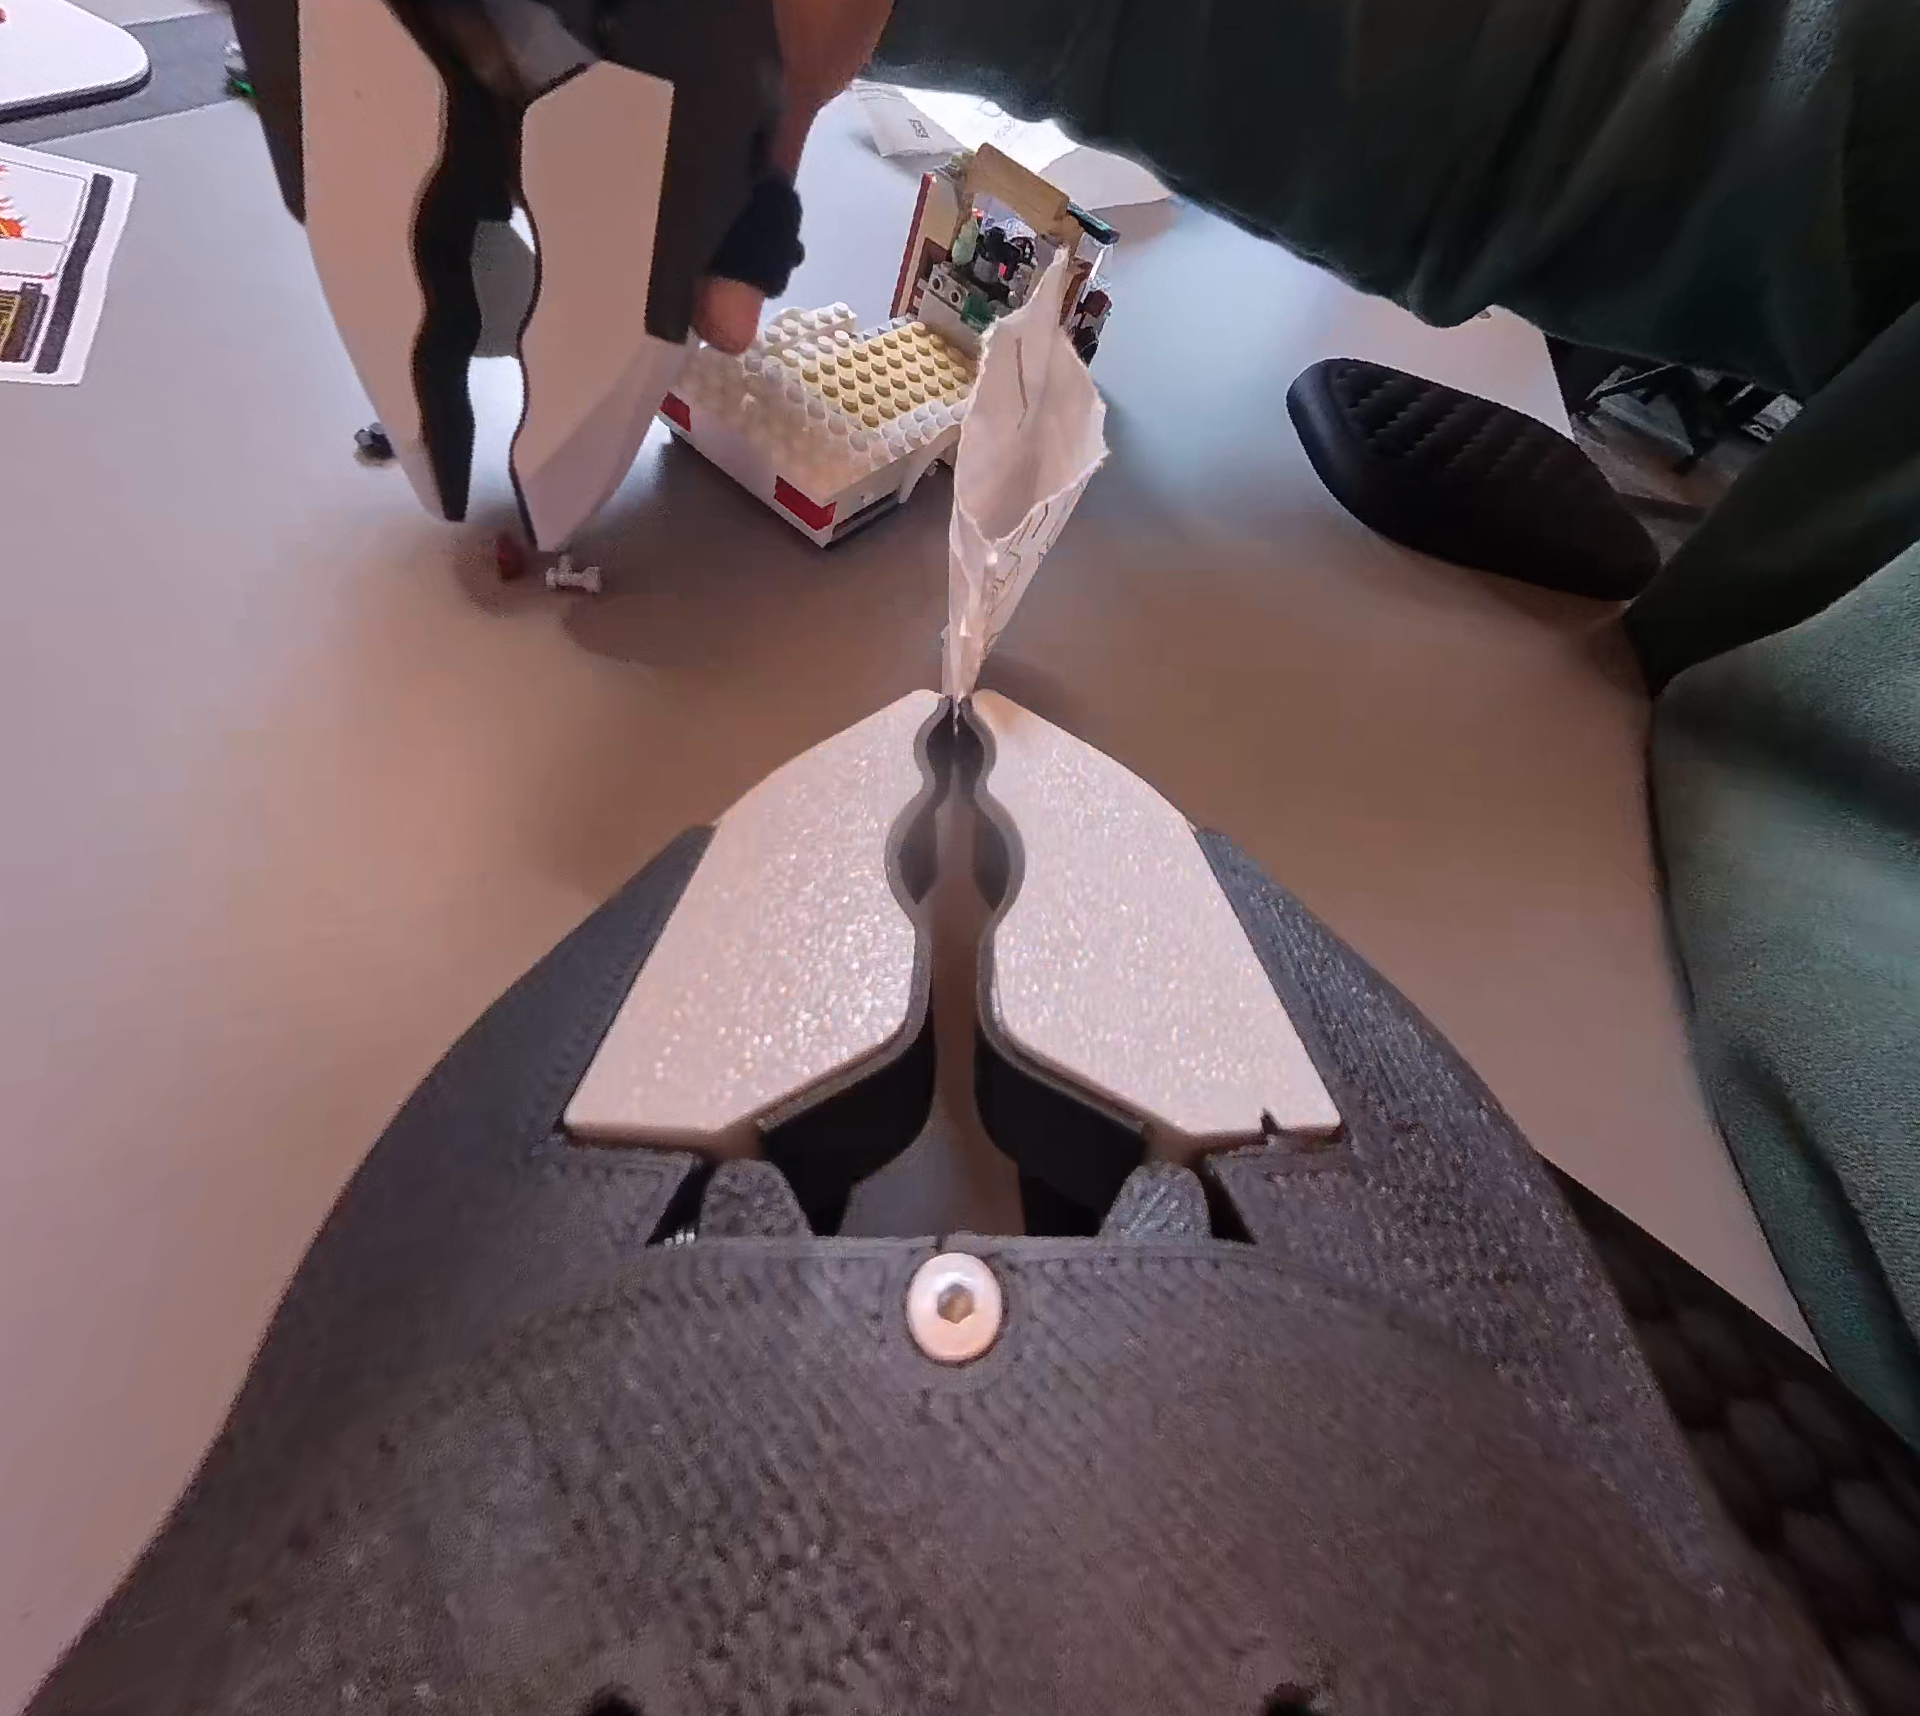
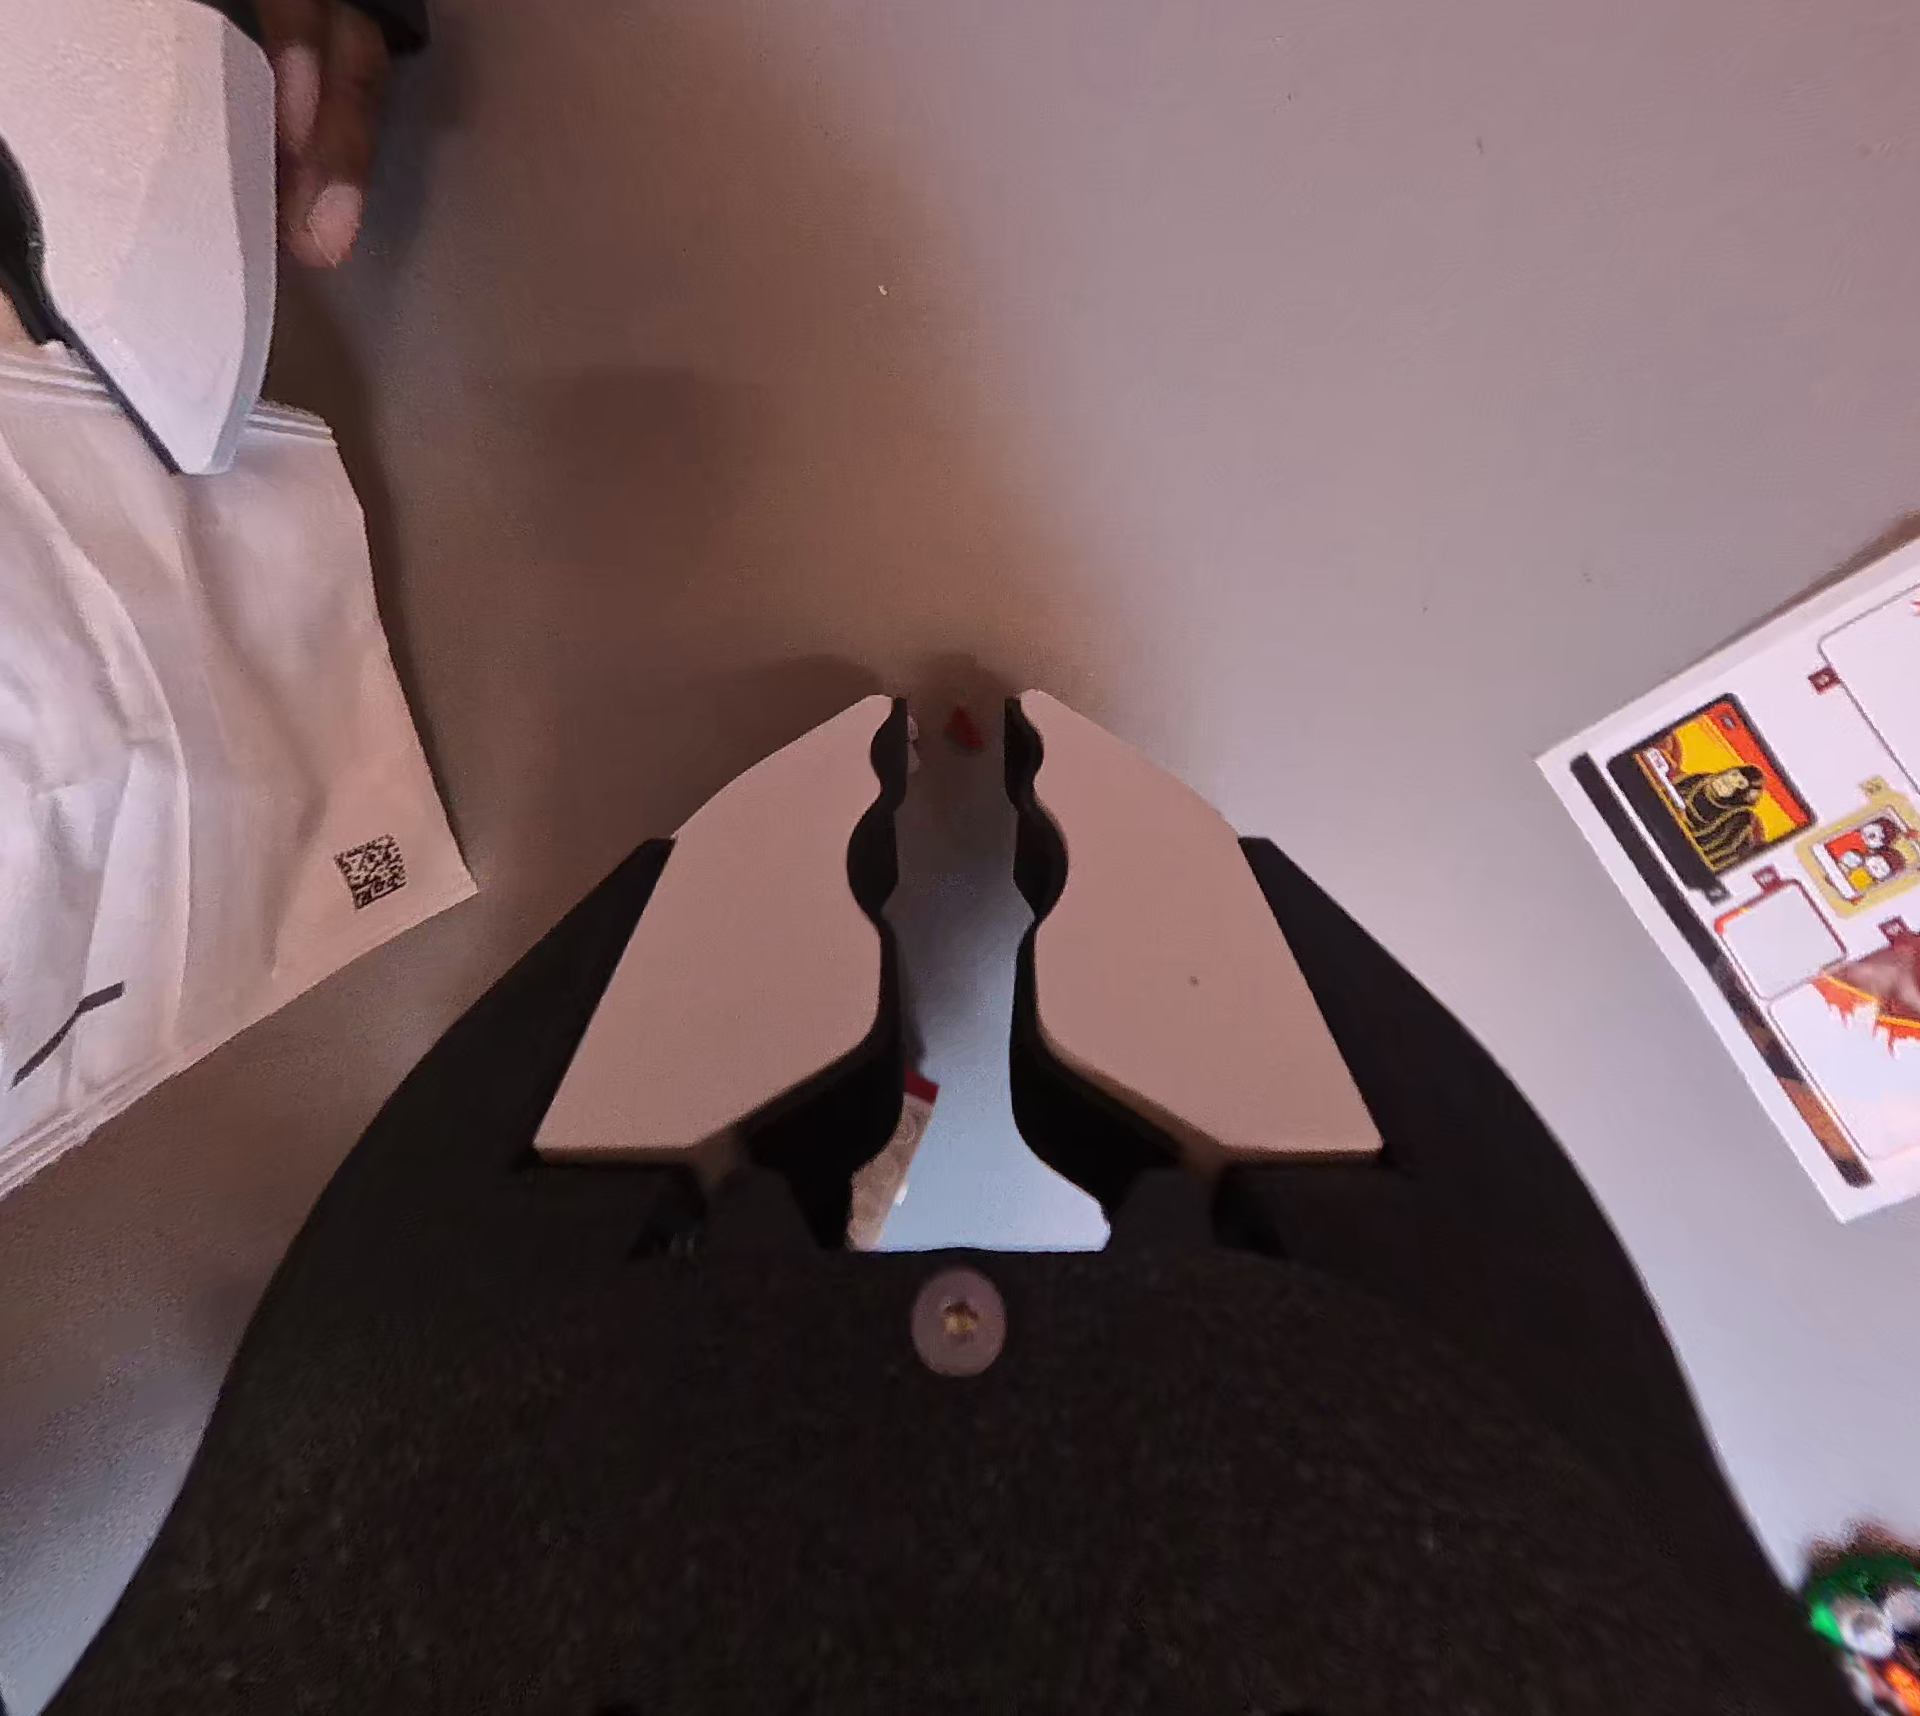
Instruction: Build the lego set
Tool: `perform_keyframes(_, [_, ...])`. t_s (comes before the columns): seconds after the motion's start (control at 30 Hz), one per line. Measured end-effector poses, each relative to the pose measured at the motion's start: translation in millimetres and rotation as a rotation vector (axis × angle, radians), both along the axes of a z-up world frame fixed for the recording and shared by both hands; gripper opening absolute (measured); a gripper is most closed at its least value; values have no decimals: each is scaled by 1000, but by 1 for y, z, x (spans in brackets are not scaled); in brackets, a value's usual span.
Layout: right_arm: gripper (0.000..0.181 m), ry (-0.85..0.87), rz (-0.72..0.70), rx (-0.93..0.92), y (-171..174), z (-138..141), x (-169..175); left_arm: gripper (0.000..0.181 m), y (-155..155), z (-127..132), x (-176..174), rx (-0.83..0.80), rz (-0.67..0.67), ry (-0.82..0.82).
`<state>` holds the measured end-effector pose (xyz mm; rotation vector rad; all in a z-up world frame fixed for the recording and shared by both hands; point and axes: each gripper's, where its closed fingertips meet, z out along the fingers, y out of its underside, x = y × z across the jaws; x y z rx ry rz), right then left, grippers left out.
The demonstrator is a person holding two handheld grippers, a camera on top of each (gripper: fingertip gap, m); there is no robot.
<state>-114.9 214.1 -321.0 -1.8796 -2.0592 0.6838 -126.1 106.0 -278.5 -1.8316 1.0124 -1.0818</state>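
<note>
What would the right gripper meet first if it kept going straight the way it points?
Probably the small red piece on the table, lying between the open right gripper tips; depth is unclear.

It looks like an office: a plain grey-beige laminate desk [image 1: 260, 731] fills the frame, and at the right edge sit a black mesh-padded chair armrest [image 1: 1465, 477] and wheeled chair bases [image 1: 1662, 404].

Soft, even indoor light, warm pinkish cast on the matte grey table [image 1: 260, 731], diffuse shadow beneath the black-and-white right gripper [image 2: 954, 721], strong wide-angle bending at frame edges, motion blur on the green fabric sleeve [image 1: 1351, 56], right wrist view softer overall
</note>
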Motion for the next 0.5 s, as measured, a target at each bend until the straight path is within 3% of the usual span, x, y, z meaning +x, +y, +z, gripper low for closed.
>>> perform_keyframes(0.1, [5, -40, 19, 3, -1, -7, 0, 1, 1, -1, -1, -9, 0, -3])
perform_keyframes(0.2, [4, -29, 23, -2, -1, -2, 0, 1, 2, -1, -2, -15, 9, -3])
perform_keyframes(0.3, [4, 77, 38, -40, -14, 27, -6, 1, 4, -2, -3, -29, 22, -1])
perform_keyframes(0.43, [5, 225, 151, -153, -59, 77, -9, 1, 7, -6, -5, -61, 42, 1])
perform_keyframes(0.5, [5, 231, 198, -177, -77, 87, -6, 1, 7, -6, -5, -66, 43, -1])
